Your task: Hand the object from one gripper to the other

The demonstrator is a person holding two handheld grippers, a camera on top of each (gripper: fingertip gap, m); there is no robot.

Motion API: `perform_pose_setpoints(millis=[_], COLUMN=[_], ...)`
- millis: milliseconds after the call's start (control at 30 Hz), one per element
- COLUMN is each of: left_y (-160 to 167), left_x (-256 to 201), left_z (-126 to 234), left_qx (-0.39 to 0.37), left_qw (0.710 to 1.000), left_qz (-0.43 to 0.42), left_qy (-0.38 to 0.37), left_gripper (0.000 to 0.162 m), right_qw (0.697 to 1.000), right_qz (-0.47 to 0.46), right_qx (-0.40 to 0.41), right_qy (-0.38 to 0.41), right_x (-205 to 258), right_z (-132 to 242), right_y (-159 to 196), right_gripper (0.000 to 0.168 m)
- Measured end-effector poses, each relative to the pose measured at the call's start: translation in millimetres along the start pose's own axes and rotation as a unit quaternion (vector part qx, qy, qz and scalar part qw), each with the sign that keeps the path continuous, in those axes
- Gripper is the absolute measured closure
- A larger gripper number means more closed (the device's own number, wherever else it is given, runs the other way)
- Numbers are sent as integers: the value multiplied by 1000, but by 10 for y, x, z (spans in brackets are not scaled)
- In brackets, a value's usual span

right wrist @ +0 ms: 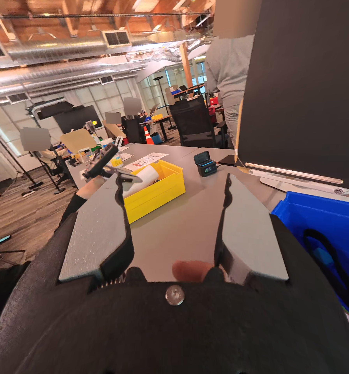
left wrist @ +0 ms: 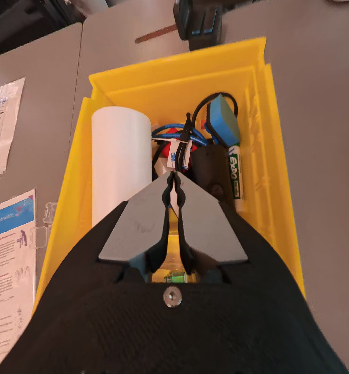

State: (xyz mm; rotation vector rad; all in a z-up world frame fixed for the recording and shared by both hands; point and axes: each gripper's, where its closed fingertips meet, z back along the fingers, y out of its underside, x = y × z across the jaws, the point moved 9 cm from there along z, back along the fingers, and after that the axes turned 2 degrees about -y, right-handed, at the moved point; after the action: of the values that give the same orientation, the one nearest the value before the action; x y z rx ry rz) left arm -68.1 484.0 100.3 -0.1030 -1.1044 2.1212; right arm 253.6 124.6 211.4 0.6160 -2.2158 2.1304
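The left gripper hangs over the yellow bin, jaws nearly together with a thin gap; whether a white piece seen in that gap is pinched, I cannot tell. The right gripper waits well apart from the bin, jaws spread wide and empty. So the handover looks barely begun: no object is clearly picked yet. In the bin lie a white roll on one side, blue cable in the middle, a blue eraser and a marker opposite. A blue bin sits beside the right gripper, a black cord inside.
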Motion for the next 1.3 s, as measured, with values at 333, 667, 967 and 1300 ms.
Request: perform_pose_setpoints(millis=[333,667,967,1300], left_y=[-267,-320,-396,-526], left_x=[-218,-522,-666,-824], left_z=[307,414,486,338], left_qx=[-119,-135,-168,-166], left_qw=[988,980,962,964], left_qz=[36,-1,-2,-8], left_qy=[96,146,213,209], left_gripper=[153,122,119,119], right_qw=[996,995,991,980], right_qz=[67,87,120,149], right_qx=[48,35,55,133], right_qy=[-22,-44,-18,23], right_x=[157,266,111,-263], right_z=[-150,-215,-433,-550], right_y=[121,145,258,458], right_gripper=[75,86,92,88])
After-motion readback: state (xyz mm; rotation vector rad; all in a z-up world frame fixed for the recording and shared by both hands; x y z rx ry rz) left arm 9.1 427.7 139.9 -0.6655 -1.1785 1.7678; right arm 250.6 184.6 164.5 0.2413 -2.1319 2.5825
